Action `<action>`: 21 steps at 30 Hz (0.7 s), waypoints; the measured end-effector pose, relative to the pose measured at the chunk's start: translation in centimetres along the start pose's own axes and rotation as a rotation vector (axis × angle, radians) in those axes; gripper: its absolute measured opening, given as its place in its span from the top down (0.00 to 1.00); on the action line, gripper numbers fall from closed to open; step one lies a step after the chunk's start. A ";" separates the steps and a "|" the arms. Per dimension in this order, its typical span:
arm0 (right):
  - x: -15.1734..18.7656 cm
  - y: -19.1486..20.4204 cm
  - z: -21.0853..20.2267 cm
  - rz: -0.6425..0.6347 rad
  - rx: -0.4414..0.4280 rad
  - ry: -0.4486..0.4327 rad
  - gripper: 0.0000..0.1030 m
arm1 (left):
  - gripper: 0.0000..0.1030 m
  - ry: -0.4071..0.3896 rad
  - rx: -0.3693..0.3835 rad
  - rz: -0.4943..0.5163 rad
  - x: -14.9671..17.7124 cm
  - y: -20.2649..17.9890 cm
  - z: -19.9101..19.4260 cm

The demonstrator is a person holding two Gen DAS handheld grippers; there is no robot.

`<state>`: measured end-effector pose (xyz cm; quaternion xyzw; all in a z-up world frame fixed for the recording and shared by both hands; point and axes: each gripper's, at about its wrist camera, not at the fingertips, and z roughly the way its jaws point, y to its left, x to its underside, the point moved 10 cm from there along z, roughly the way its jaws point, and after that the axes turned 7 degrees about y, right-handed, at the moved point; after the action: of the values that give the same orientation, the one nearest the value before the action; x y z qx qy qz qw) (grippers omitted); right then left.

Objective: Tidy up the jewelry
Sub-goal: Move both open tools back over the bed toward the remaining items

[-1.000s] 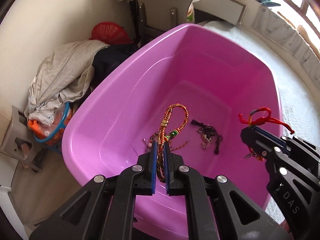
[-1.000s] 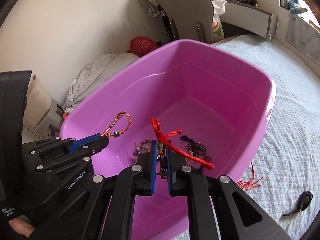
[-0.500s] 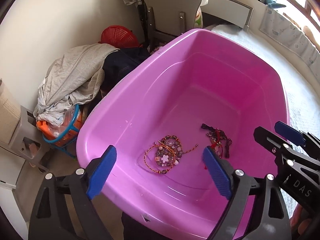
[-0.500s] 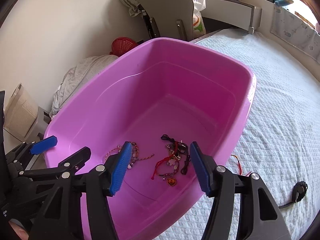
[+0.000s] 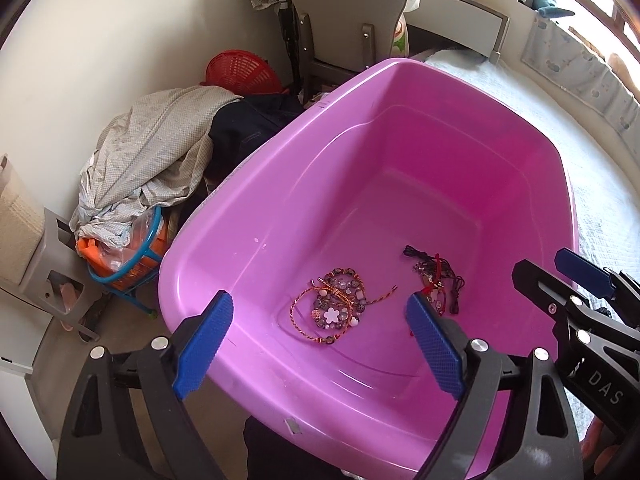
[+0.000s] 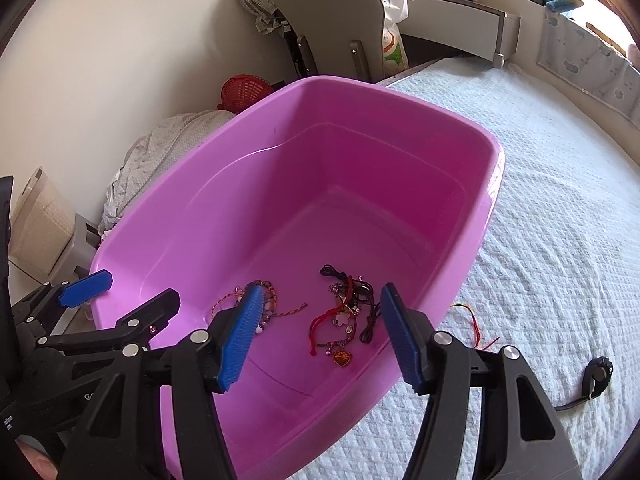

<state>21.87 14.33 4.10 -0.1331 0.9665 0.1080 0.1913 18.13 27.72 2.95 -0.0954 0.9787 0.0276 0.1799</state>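
Observation:
A pink plastic tub (image 5: 400, 140) (image 6: 320, 160) sits at the edge of a white bed. On its floor lie two heaps of jewelry. One is beaded bracelets with a braided orange cord (image 5: 336, 308) (image 6: 276, 304). The other is red and black cord bracelets (image 5: 436, 280) (image 6: 344, 316) with a red heart pendant (image 6: 343, 358). My left gripper (image 5: 317, 297) (image 6: 132, 288) hangs open over the beaded heap, holding nothing. Over the cord heap, the jaws of my right gripper (image 6: 321, 289) (image 5: 540, 264) are opening, with nothing pressed between them.
On the white bedspread (image 6: 560, 220) right of the tub lie a red thread (image 6: 476, 324) and a small black strap piece (image 6: 596, 372). Left of the tub are a laundry pile (image 5: 160, 152), an orange basket (image 5: 132, 256), a red basket (image 5: 240, 72) and a grey chair (image 5: 348, 12).
A second ago each gripper was shut on a bracelet held over the tub. Both have opened, and the braided cord and the red cord now lie on the tub floor.

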 end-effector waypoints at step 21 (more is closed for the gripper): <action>1.4 -0.7 -2.7 0.018 -0.022 -0.031 0.38 | 0.16 -0.047 -0.018 0.021 0.6 -0.2 -2.8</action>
<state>19.90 12.66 5.83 -0.1245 0.9633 0.1223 0.2039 16.67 27.14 5.30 -0.0860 0.9748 0.0405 0.2017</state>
